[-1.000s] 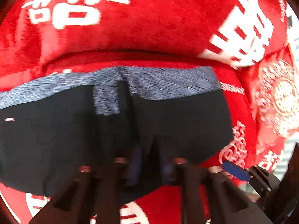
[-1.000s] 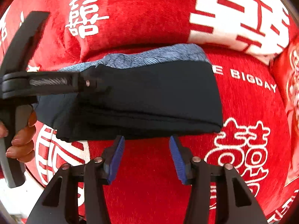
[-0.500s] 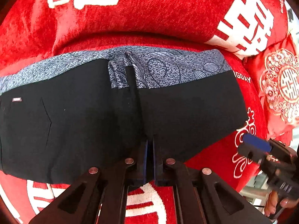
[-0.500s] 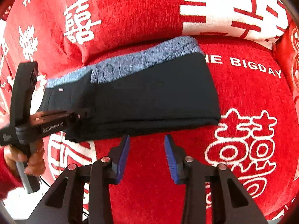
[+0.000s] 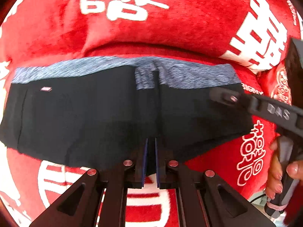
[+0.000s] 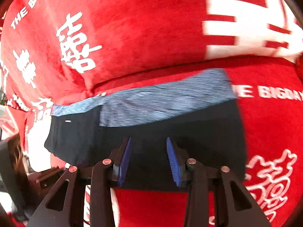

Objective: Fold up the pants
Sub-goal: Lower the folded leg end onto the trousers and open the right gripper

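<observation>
where the left wrist view looks down, the black pants (image 5: pixel 98 117) with a grey-blue waistband (image 5: pixel 181 75) lie folded across a red cover (image 5: pixel 189 22) printed with white characters. the left hand-held gripper (image 5: pixel 150 158) has its blue pads nearly together, pinching the near edge of the pants between them. at the right of this view the right hand-held gripper (image 5: pixel 223 97) reaches over the right end of the pants, held by a hand (image 5: pixel 280 176) with painted nails; its fingertips cannot be made out here.

seen from the right wrist view, the pants (image 6: pixel 198 132) lie on the same red cover (image 6: pixel 151 28), waistband (image 6: pixel 161 102) toward the far side. the right hand-held gripper (image 6: pixel 148 160) is spread, its blue pads (image 6: pixel 173 160) apart above the dark cloth at the near edge, holding nothing. the picture is blurred.
</observation>
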